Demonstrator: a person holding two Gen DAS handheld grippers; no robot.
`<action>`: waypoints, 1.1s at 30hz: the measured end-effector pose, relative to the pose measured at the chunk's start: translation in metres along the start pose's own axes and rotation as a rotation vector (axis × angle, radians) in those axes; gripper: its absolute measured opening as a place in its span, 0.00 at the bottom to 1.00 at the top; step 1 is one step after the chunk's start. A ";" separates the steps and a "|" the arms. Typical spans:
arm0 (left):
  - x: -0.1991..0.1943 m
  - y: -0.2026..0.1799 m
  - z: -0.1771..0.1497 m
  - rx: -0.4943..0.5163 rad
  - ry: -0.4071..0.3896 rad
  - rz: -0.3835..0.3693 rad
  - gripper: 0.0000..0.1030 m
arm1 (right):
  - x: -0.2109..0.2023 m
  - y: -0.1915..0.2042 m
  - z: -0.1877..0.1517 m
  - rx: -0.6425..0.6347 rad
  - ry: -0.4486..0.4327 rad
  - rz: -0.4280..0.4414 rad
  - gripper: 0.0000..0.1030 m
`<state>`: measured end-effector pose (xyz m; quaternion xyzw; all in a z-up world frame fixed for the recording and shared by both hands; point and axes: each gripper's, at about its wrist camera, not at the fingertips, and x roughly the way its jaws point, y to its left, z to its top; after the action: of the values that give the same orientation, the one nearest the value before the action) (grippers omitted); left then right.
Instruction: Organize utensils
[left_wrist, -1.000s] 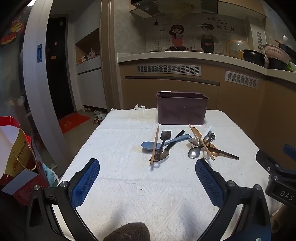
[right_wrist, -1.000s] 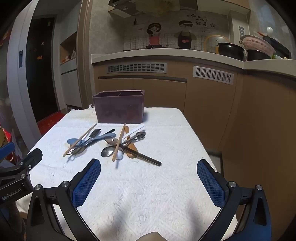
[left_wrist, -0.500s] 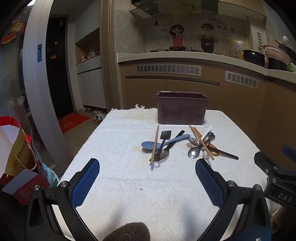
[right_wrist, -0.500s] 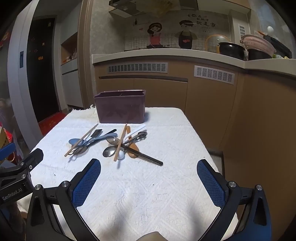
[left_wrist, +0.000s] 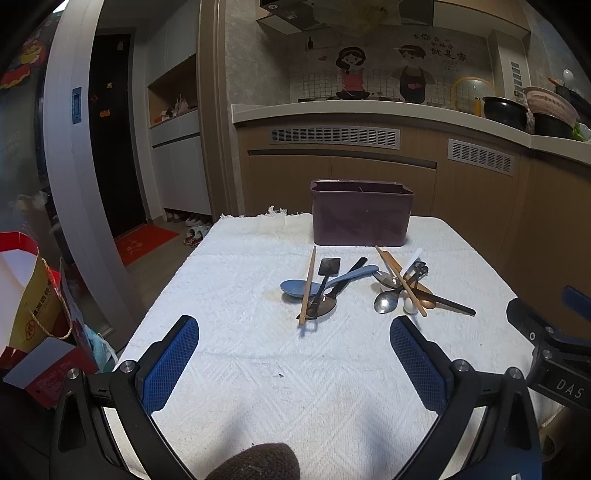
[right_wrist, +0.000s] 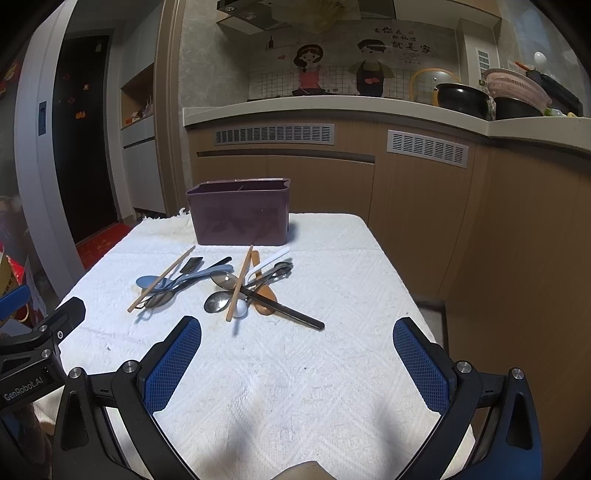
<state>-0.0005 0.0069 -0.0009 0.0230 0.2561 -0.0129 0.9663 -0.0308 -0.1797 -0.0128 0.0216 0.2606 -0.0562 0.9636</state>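
Note:
A dark purple utensil holder (left_wrist: 361, 213) (right_wrist: 239, 212) stands at the far end of the white-clothed table (left_wrist: 258, 369) (right_wrist: 314, 369). In front of it lie two loose heaps: a blue spoon (left_wrist: 293, 287) (right_wrist: 151, 282), a wooden chopstick (left_wrist: 307, 286) (right_wrist: 161, 278) and a black spatula (left_wrist: 328, 266) on the left, and metal spoons (left_wrist: 384, 303) (right_wrist: 218, 302), a second chopstick (right_wrist: 240, 282), a wooden spoon (right_wrist: 265, 300) and a white spoon (right_wrist: 241, 309) on the right. My left gripper (left_wrist: 293, 338) and right gripper (right_wrist: 297, 339) both hover open, empty, short of the heaps.
A red and yellow paper bag (left_wrist: 26, 295) stands on the floor off the table's left edge. Kitchen cabinets and a counter (left_wrist: 369, 110) run behind and to the right. The other gripper's body shows at each view's side (left_wrist: 554, 350) (right_wrist: 33, 350).
Both grippers have drifted slightly forward toward the utensils; nothing on the table has moved.

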 end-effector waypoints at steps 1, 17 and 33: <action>-0.001 0.001 0.000 -0.001 -0.002 0.000 1.00 | 0.000 0.000 0.000 -0.002 -0.001 0.000 1.00; -0.002 -0.004 0.001 0.001 0.002 -0.002 1.00 | 0.001 0.001 0.000 -0.008 0.004 0.005 1.00; 0.000 -0.007 0.000 0.005 0.001 -0.006 1.00 | 0.003 0.000 0.000 -0.006 0.006 0.005 1.00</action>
<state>-0.0007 0.0000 -0.0010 0.0247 0.2564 -0.0165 0.9661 -0.0286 -0.1797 -0.0142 0.0197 0.2635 -0.0529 0.9630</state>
